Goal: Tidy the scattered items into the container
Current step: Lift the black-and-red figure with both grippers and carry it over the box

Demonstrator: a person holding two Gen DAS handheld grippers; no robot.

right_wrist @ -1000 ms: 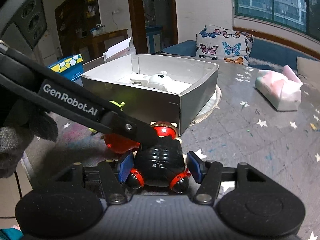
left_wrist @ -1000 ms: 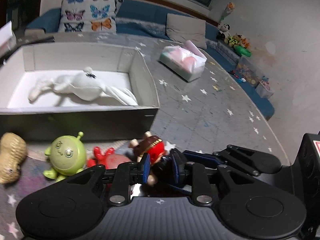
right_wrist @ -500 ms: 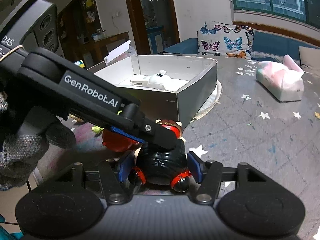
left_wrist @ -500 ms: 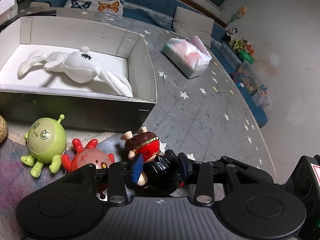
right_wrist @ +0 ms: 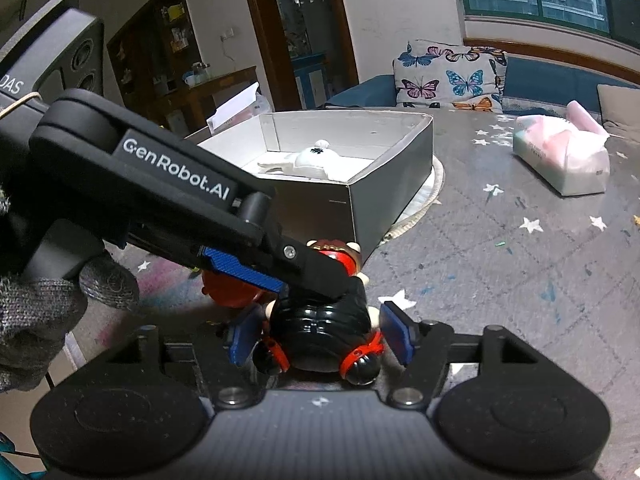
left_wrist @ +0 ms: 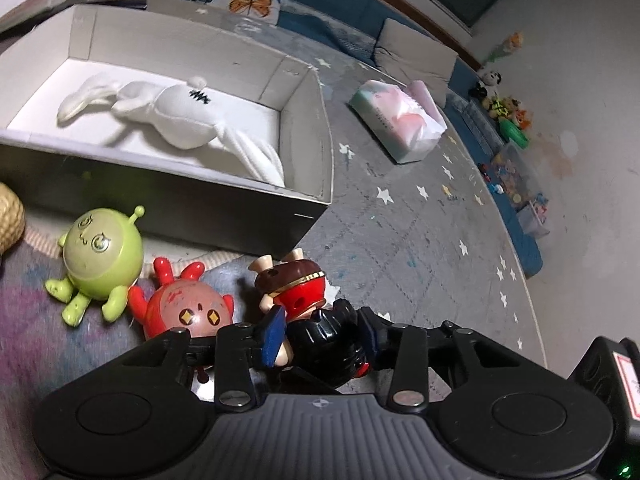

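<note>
Gripping the figure [left_wrist: 320, 340] by its black body, left tongs [left_wrist: 320, 338] hold it just beside the box [left_wrist: 304, 140]; right tongs [right_wrist: 318, 336] flank it, gaping. Hard, glossy plastic, probably light and slippery.

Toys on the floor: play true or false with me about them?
1. The white bunny lies inside the box. True.
2. The green toy is in the box. False: it sits outside, in front of the box, next to the red toy.
3. The black and red doll lies between the fingers of the right claw. True.
4. The tissue pack is inside the box. False: it lies well apart from the box.
</note>
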